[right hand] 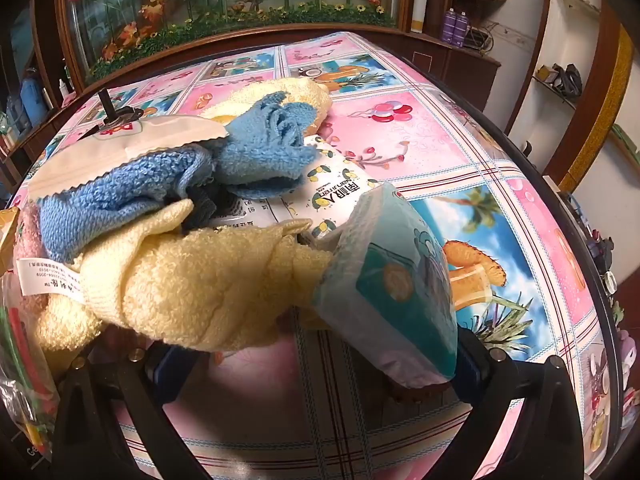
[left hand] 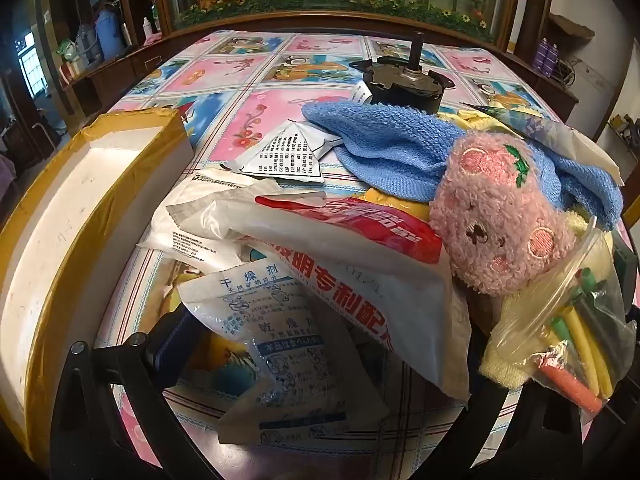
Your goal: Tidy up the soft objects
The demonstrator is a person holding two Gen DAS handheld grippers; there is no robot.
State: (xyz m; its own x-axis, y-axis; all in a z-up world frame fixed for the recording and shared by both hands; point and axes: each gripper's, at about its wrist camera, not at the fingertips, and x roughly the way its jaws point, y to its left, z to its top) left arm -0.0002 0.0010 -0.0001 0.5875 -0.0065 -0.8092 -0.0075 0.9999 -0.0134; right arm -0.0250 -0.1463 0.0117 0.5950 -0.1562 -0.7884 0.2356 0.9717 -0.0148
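On the patterned tablecloth lies a mixed pile. A pink plush bear (left hand: 496, 220) rests on a blue knitted cloth (left hand: 384, 148), with a yellow towel (left hand: 500, 364) under it. My left gripper (left hand: 320, 364) is open low over the pile's near side, and white desiccant packets (left hand: 276, 340) lie between its fingers untouched. In the right wrist view the yellow towel (right hand: 192, 288), the blue knitted cloth (right hand: 256, 152) and a teal tissue pack (right hand: 396, 292) lie just ahead. My right gripper (right hand: 320, 364) stands open, with the towel's edge and the pack overhanging its fingers.
An open white box (left hand: 80, 208) edged with yellow tape stands at the left. A red and white plastic bag (left hand: 352, 248), a clear bag of coloured tubes (left hand: 572, 332), a foil sachet (left hand: 288, 152) and a dark motor (left hand: 404, 80) crowd the pile. Bare tablecloth (right hand: 460, 140) stretches right.
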